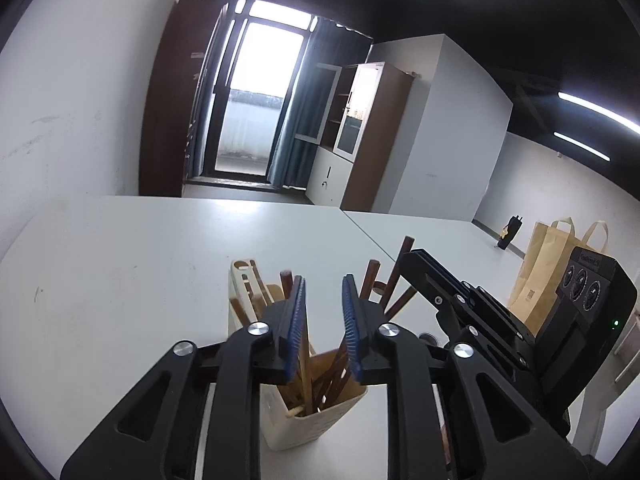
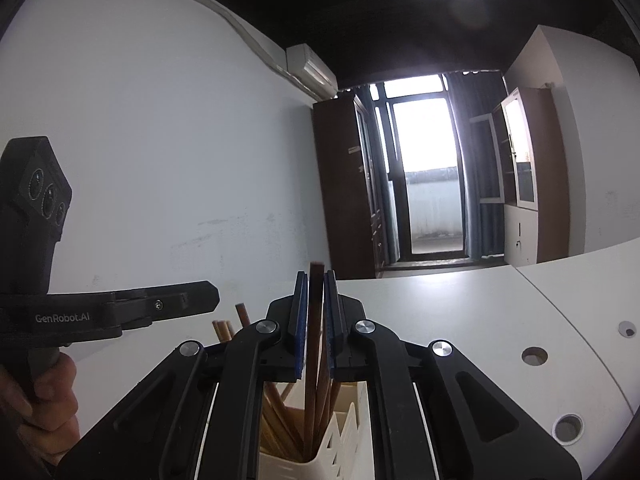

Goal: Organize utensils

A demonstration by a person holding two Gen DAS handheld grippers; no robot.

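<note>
A cream plastic utensil holder point(image 1: 308, 420) stands on the white table point(image 1: 120, 280), with several brown and light wooden chopsticks point(image 1: 320, 384) upright in it. My left gripper point(image 1: 323, 300) is open and empty, its blue pads just above the holder. My right gripper point(image 2: 316, 296) is shut on a dark brown chopstick point(image 2: 314, 320) whose lower end reaches down into the holder point(image 2: 320, 456). The right gripper also shows in the left wrist view point(image 1: 460, 292), reaching in from the right over the holder. The left gripper shows in the right wrist view point(image 2: 172, 300) at left.
A brown paper bag point(image 1: 548, 272) stands on the table at the right. A small dark object point(image 1: 508, 232) stands far back. The table has round cable holes point(image 2: 534, 356) on the right. Cabinets and a balcony door point(image 1: 256, 100) lie beyond.
</note>
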